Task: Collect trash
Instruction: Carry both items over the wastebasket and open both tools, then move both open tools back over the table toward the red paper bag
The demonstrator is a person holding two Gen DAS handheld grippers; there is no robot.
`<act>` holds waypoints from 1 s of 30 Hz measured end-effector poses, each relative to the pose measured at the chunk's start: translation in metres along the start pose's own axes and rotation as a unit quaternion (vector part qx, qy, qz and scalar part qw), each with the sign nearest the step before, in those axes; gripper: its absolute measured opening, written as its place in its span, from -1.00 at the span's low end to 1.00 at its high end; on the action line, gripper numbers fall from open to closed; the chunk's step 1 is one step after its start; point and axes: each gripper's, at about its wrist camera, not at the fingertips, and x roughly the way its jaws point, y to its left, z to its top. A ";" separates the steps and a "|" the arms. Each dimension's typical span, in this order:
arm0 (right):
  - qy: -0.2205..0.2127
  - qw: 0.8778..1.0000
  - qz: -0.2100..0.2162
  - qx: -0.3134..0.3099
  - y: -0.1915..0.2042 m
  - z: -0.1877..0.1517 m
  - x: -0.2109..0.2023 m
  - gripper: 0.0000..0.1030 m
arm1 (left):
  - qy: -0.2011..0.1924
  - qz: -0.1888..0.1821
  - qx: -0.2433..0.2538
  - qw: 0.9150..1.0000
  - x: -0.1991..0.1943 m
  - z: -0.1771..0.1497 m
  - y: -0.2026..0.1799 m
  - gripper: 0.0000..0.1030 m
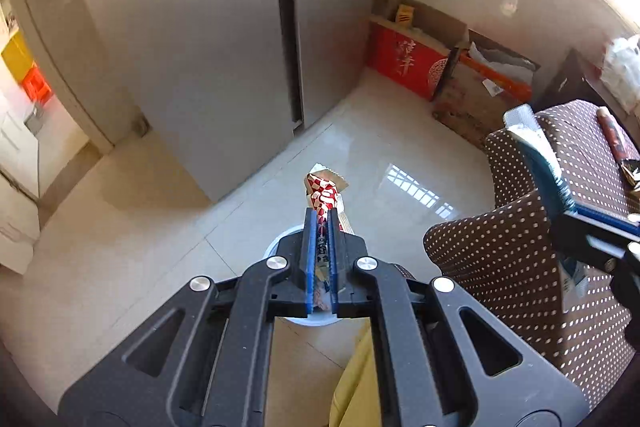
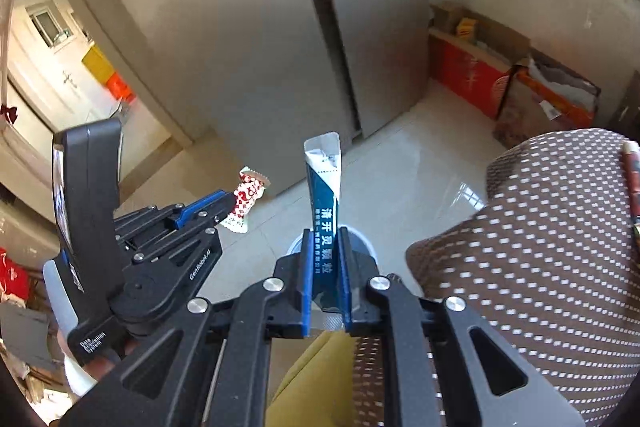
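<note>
My left gripper (image 1: 322, 215) is shut on a red-and-white checked wrapper (image 1: 325, 193), which sticks up past the blue pads. In the right wrist view that gripper (image 2: 230, 203) shows at the left with the same wrapper (image 2: 246, 197). My right gripper (image 2: 324, 235) is shut on a dark teal sachet (image 2: 325, 187) with white print and a silver torn top. The sachet (image 1: 538, 159) also shows at the right of the left wrist view. A white round bin rim (image 1: 276, 245) on the floor is mostly hidden behind the left fingers; the same rim (image 2: 360, 241) peeks behind the right fingers.
A grey two-door fridge (image 1: 224, 47) stands ahead on the pale tiled floor (image 1: 140, 235). Brown dotted cushions (image 1: 508, 259) fill the right side. Red and brown cardboard boxes (image 1: 408, 63) line the far wall. A doorway (image 1: 36, 115) opens at the left. Yellow fabric (image 1: 356, 383) lies below.
</note>
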 end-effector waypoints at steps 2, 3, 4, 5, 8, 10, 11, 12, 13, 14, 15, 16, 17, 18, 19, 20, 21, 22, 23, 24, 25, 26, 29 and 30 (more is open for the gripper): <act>0.009 1.000 -0.002 -0.006 0.007 0.001 0.011 -0.78 | 0.002 0.005 -0.006 1.000 0.003 -0.002 0.007 -0.83; 0.011 1.000 -0.003 -0.008 0.010 -0.001 0.015 -0.78 | 0.007 0.015 -0.008 1.000 0.006 -0.003 0.010 -0.76; 0.013 1.000 -0.004 -0.010 0.012 -0.001 0.019 -0.77 | 0.014 0.021 -0.010 1.000 0.009 -0.004 0.012 -0.52; 0.017 1.000 -0.003 -0.010 0.014 -0.001 0.023 -0.77 | 0.016 0.021 -0.014 1.000 0.011 -0.004 0.015 -0.13; 0.030 0.999 -0.007 -0.013 0.018 -0.001 0.035 -0.76 | 0.003 0.014 -0.020 1.000 0.009 -0.011 0.024 0.02; 0.040 0.999 -0.008 -0.018 0.021 -0.002 0.044 -0.76 | 0.004 0.019 -0.025 1.000 0.008 -0.015 0.032 0.01; 0.047 0.999 -0.007 -0.020 0.024 -0.003 0.049 -0.76 | 0.006 0.021 -0.028 0.999 0.008 -0.017 0.035 0.02; 0.053 0.998 -0.007 -0.023 0.028 -0.004 0.051 -0.76 | 0.008 0.025 -0.033 0.999 0.007 -0.020 0.041 0.02; 0.056 0.998 -0.007 -0.026 0.031 -0.003 0.055 -0.76 | 0.009 0.029 -0.037 0.999 0.006 -0.023 0.045 0.02; 0.062 0.998 -0.006 -0.031 0.035 -0.003 0.059 -0.76 | 0.010 0.033 -0.041 0.999 0.004 -0.026 0.050 0.02; 0.065 0.997 -0.004 -0.035 0.039 -0.003 0.063 -0.76 | 0.011 0.037 -0.046 0.998 0.003 -0.028 0.053 0.02; 0.067 0.997 -0.003 -0.038 0.042 -0.005 0.065 -0.72 | 0.012 0.041 -0.052 0.998 0.002 -0.031 0.059 0.02; 0.064 0.997 -0.009 -0.041 0.046 -0.005 0.065 -0.64 | 0.012 0.043 -0.057 0.997 0.000 -0.035 0.063 0.02; 0.062 0.997 -0.014 -0.043 0.049 -0.005 0.065 -0.42 | 0.012 0.046 -0.061 0.997 -0.001 -0.036 0.067 0.02; 0.062 0.997 -0.019 -0.044 0.048 -0.004 0.065 0.18 | 0.011 0.050 -0.065 0.997 -0.004 -0.039 0.070 0.02; 0.055 0.998 -0.019 -0.039 0.048 -0.005 0.063 0.48 | 0.008 0.053 -0.068 0.996 -0.007 -0.041 0.072 0.02; 0.035 0.999 -0.011 -0.033 0.047 -0.006 0.056 0.48 | 0.006 0.054 -0.069 0.996 -0.008 -0.042 0.072 0.02; 0.027 0.999 -0.011 -0.033 0.045 -0.005 0.052 0.48 | 0.004 0.056 -0.070 0.996 -0.010 -0.043 0.072 0.02; 0.026 0.999 -0.015 -0.037 0.045 -0.004 0.050 0.48 | 0.003 0.057 -0.071 0.996 -0.012 -0.042 0.071 0.02; 0.024 0.999 -0.018 -0.040 0.042 -0.003 0.046 0.48 | 0.002 0.057 -0.072 0.996 -0.013 -0.041 0.070 0.02; 0.021 0.999 -0.020 -0.041 0.039 -0.002 0.042 0.48 | 0.001 0.055 -0.072 0.996 -0.014 -0.038 0.066 0.02; 0.016 0.999 -0.022 -0.040 0.035 -0.001 0.037 0.48 | -0.002 0.052 -0.071 0.996 -0.015 -0.035 0.061 0.02; 0.004 0.999 -0.027 -0.032 0.016 0.001 0.019 0.48 | -0.005 0.040 -0.058 0.998 -0.017 -0.027 0.044 0.02; -0.002 0.999 -0.032 -0.027 0.006 0.001 0.012 0.48 | -0.003 0.035 -0.056 0.998 -0.017 -0.025 0.038 0.02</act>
